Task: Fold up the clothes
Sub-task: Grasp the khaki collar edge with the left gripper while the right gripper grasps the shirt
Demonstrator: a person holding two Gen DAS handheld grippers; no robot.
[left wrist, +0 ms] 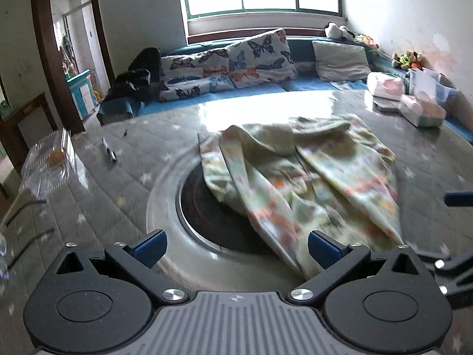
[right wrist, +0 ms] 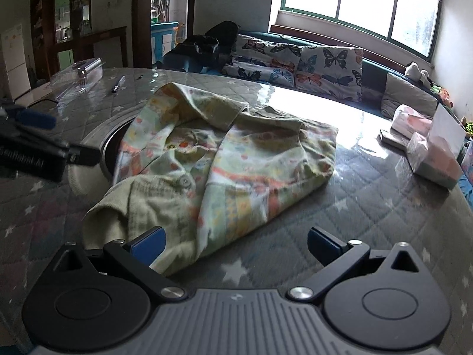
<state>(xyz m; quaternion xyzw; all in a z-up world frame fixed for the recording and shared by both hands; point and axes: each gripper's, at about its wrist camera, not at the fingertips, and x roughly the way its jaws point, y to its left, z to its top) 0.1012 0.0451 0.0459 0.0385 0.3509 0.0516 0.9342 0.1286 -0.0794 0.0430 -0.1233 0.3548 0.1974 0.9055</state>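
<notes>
A pale green patterned garment (left wrist: 298, 174) lies crumpled on the round table (left wrist: 124, 183), partly over the dark round inset at its centre. My left gripper (left wrist: 236, 247) is open just short of the cloth's near edge, which passes its right finger (left wrist: 323, 248). In the right wrist view the garment (right wrist: 224, 159) shows a button and a plain green sleeve end near my left finger (right wrist: 149, 247). My right gripper (right wrist: 236, 247) is open over the cloth's near corner, holding nothing. The left gripper (right wrist: 38, 124) appears at the left edge there.
A pen (left wrist: 110, 151) and a clear plastic box (left wrist: 50, 162) lie on the table's left side. Tissue packs (left wrist: 421, 112) and a book sit at the right. A sofa with butterfly cushions (left wrist: 236, 62) stands behind the table, under a window.
</notes>
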